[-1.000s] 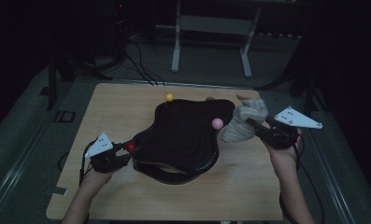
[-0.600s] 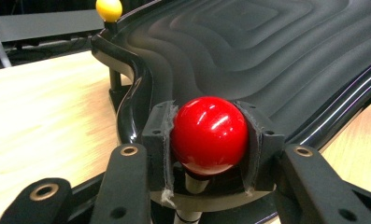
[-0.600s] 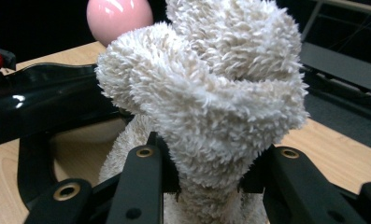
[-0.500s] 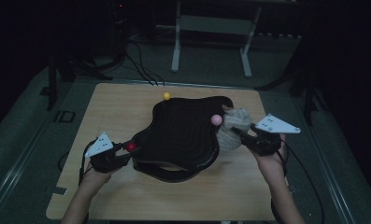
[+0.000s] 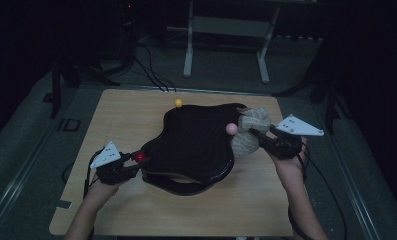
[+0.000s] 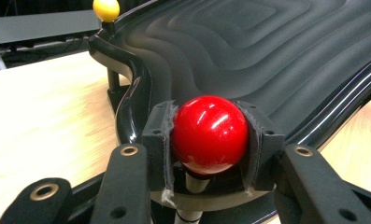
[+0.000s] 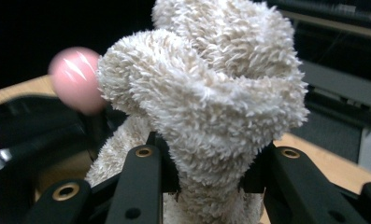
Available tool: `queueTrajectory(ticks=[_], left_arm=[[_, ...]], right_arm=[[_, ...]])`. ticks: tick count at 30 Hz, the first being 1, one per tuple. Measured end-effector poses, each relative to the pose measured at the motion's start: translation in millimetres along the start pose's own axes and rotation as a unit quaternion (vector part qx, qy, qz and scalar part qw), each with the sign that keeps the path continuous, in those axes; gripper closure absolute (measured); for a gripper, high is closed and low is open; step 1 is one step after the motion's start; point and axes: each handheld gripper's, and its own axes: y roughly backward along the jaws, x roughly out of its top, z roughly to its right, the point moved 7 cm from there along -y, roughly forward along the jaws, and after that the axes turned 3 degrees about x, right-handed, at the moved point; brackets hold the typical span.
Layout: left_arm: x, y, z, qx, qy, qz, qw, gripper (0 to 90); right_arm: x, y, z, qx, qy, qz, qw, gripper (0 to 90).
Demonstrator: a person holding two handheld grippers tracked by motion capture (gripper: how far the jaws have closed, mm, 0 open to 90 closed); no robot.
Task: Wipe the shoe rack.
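Observation:
A black wavy tray rests on the wooden table, with ball knobs on stalks at its rim. My left gripper is shut on the red ball at the tray's near-left corner. A yellow ball stands at the far rim. My right gripper is shut on a bunched cream fluffy cloth, which it holds against the tray's right edge beside the pink ball.
Bare wood lies along the table's left side and front edge. Beyond the table stand a metal frame's legs and cables on the dark floor. The person's forearms come in from the bottom.
My right gripper has carried the cloth leftward, from just off the tray's right corner to the pink ball. The left gripper and the tray have kept still.

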Motion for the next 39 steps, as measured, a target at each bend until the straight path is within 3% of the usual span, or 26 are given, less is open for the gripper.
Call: queueTrajectory(ticks=[4,7,11,17,21,25,29,30,32,37,39], left_arm=[[-0.1,0.0,-0.3,-0.004,-0.002,-0.001,1.0000,60.0],[-0.2,0.0,-0.6,-0.006,-0.002,0.000,1.0000,60.0],[-0.2,-0.1,-0.7,-0.007,-0.004,0.000,1.0000,60.0],[-0.2,0.1,-0.9,-0.009,-0.005,-0.002,0.9999,60.0],[-0.3,0.1,-0.9,-0.011,-0.005,-0.001,0.9999,60.0],[-0.2,0.1,-0.8,-0.009,-0.004,-0.001,0.9999,60.0],[-0.3,0.4,-0.4,-0.009,-0.005,-0.002,0.9999,60.0],[-0.5,0.5,-0.4,-0.009,-0.006,-0.002,0.9999,60.0],[-0.2,0.4,-0.4,-0.010,-0.006,-0.002,0.9999,60.0],[-0.2,0.3,-0.7,-0.011,-0.006,-0.002,0.9999,60.0],[-0.2,0.2,-0.5,-0.010,-0.006,-0.001,0.9999,60.0]], right_arm=[[-0.1,3.5,9.3,-0.008,-0.014,0.007,0.9998,67.3],[13.7,9.5,13.8,-0.017,-0.010,0.026,0.9995,67.0],[23.6,6.8,17.5,-0.029,0.003,0.029,0.9991,66.9],[-3.7,-14.2,26.7,-0.022,-0.022,-0.002,0.9995,67.0],[-5.7,-7.9,35.1,-0.027,-0.033,0.003,0.9991,66.9],[3.2,-3.5,29.5,-0.018,-0.025,0.018,0.9994,66.8],[-10.9,-12.8,27.3,-0.015,-0.026,-0.004,0.9995,66.9],[-18.7,-14.3,29.5,-0.016,-0.041,-0.010,0.9990,66.9],[-16.7,-8.6,27.1,-0.013,-0.043,0.000,0.9990,66.9],[-1.9,2.4,1.8,0.027,-0.024,0.028,0.9990,66.7],[-4.1,-0.6,-6.3,0.033,-0.014,0.023,0.9991,66.7]])
